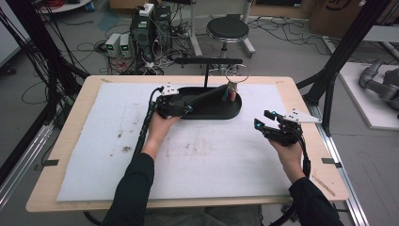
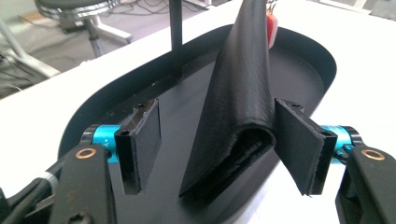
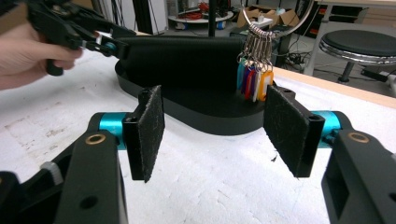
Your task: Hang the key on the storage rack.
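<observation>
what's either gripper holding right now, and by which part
Nothing. The left gripper stands open around the folded black wallet, one pad at most brushing its fold. The right gripper is open and empty.

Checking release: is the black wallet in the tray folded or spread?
Folded. The black wallet lies doubled in the tray, fold edge between the open left claw pads.

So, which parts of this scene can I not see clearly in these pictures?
- Wallet: its far end, cut off by the top edge of the left gripper view.
- Key tags: too small in the high view to count.
- Tray: its near wall, partly hidden behind the right claw pads.
</observation>
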`<state>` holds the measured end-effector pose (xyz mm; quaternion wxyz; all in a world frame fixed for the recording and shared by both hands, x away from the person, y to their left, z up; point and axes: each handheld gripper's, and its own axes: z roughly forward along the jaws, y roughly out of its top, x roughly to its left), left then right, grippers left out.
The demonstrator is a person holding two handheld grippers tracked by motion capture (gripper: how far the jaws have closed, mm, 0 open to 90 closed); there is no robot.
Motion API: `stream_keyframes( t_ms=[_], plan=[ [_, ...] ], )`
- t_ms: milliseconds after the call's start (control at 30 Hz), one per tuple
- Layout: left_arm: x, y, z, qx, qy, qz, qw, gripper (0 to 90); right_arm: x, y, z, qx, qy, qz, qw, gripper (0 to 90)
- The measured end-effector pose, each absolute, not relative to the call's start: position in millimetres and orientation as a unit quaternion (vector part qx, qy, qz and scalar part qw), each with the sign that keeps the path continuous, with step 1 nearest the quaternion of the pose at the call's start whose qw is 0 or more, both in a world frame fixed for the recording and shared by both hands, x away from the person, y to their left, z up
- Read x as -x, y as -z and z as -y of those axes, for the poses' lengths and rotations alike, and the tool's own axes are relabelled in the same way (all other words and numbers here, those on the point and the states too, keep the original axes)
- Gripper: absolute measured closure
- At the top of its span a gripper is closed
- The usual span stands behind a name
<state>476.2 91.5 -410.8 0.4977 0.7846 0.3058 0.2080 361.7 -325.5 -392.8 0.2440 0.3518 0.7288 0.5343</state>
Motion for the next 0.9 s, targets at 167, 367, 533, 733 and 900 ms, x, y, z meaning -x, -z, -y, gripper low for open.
stream_keyframes(
  t_ms=[167,367,533,733,900],
  plan=[
    [-461.7,395.6,-92.0,-0.794,-0.192,-0.297,0.495,34.0,-361.4,392.6,325.0,-0.353,-0.533,-0.729,0.246,39.4],
    [-441.7,385.5,-100.5,-0.785,-0.22,-0.287,0.503,35.4,-362.0,392.9,325.0,-0.354,-0.532,-0.729,0.247,39.4],
    [-421.5,378.4,-119.9,-0.772,-0.232,-0.285,0.519,35.3,-362.3,392.8,325.9,-0.356,-0.533,-0.727,0.248,39.4],
    [-392.4,374.4,-144.8,-0.76,-0.246,-0.284,0.531,34.0,-363.3,393.2,327.0,-0.357,-0.533,-0.726,0.249,39.3],
    [-373.8,377.1,-162.1,-0.751,-0.227,-0.297,0.545,31.1,-363.9,393.4,326.7,-0.357,-0.531,-0.726,0.252,39.0]
  ],
)
